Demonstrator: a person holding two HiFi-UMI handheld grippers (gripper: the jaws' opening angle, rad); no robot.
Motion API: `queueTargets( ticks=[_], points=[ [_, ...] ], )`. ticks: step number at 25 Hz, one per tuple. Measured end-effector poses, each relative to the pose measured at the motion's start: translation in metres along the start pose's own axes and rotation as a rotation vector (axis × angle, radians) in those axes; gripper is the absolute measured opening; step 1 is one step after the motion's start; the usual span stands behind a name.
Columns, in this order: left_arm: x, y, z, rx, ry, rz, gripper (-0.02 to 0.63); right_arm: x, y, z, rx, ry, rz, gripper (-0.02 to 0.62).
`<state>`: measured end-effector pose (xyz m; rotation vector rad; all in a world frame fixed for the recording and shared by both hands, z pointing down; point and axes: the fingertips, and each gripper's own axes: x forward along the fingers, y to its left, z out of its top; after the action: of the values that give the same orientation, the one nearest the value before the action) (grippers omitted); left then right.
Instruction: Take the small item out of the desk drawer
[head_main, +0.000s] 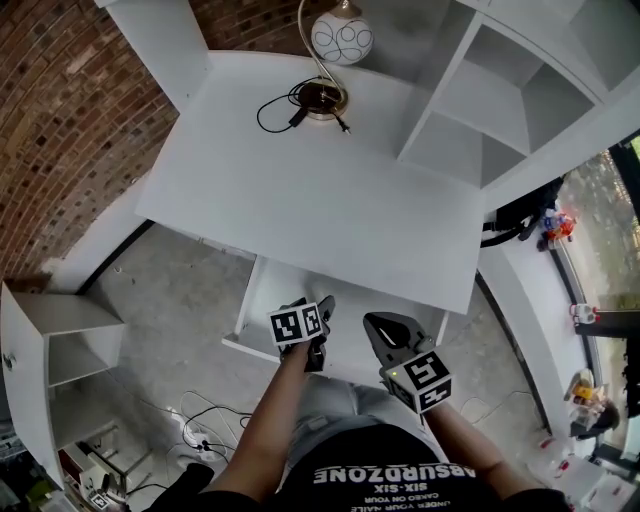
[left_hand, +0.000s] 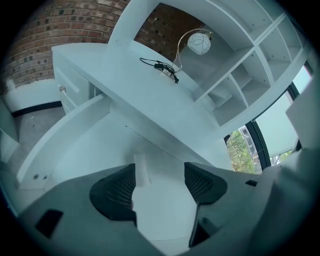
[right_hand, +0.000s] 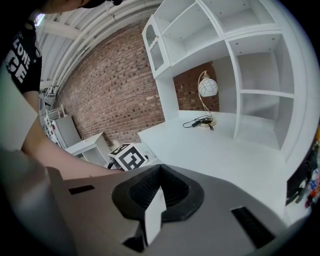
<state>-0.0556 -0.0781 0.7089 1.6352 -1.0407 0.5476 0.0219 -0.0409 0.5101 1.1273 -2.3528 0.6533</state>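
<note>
Two-handed at the front edge of a white desk (head_main: 300, 190), with the drawer (head_main: 250, 310) pulled out beneath it. Down inside the drawer with the left gripper (left_hand: 160, 180), marker cube uppermost, jaws spread wide over the pale drawer floor. Ahead of that gap, toward the pad (left_hand: 117, 192) at the left of the left gripper view: the small white item (left_hand: 141, 172), lying on the drawer floor, partly tucked behind the pad, contact impossible to judge. Just beside the left gripper and nearer the body, by the drawer's front right corner, with the right gripper (right_hand: 159, 172), held high enough to look across the desk top, pads pressed together at the tips. Behind those closed tips, a thin white strip (right_hand: 154, 215) in the seam, nature unclear. Far back on the desk top: a globe lamp (head_main: 341, 38) on a curved stem, black cord (head_main: 280, 105) looped beside its base. Right of the desk, open white shelving (head_main: 480, 100); left and behind, a brick wall (head_main: 70, 120)
</note>
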Motion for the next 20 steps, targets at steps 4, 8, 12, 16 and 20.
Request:
queueTargets(
  ticks=[4, 8, 12, 16, 20],
  points=[
    [0.015, 0.012, -0.005, -0.034, 0.026, 0.02, 0.291, 0.002, -0.004, -0.003, 0.007, 0.011, -0.012, -0.002],
    [0.028, 0.02, -0.009, -0.046, 0.05, 0.041, 0.291, 0.004, -0.008, -0.003, 0.01, 0.014, -0.024, -0.002],
    [0.038, 0.022, -0.009, -0.046, 0.058, 0.057, 0.291, 0.004, -0.014, -0.003, 0.013, 0.018, -0.04, -0.002],
    [0.048, 0.025, -0.01, -0.06, 0.069, 0.068, 0.29, 0.006, -0.018, -0.006, 0.019, 0.025, -0.047, -0.002],
    [0.057, 0.029, -0.013, -0.063, 0.087, 0.078, 0.289, 0.008, -0.016, -0.009, 0.029, 0.029, -0.051, -0.002]
  ],
)
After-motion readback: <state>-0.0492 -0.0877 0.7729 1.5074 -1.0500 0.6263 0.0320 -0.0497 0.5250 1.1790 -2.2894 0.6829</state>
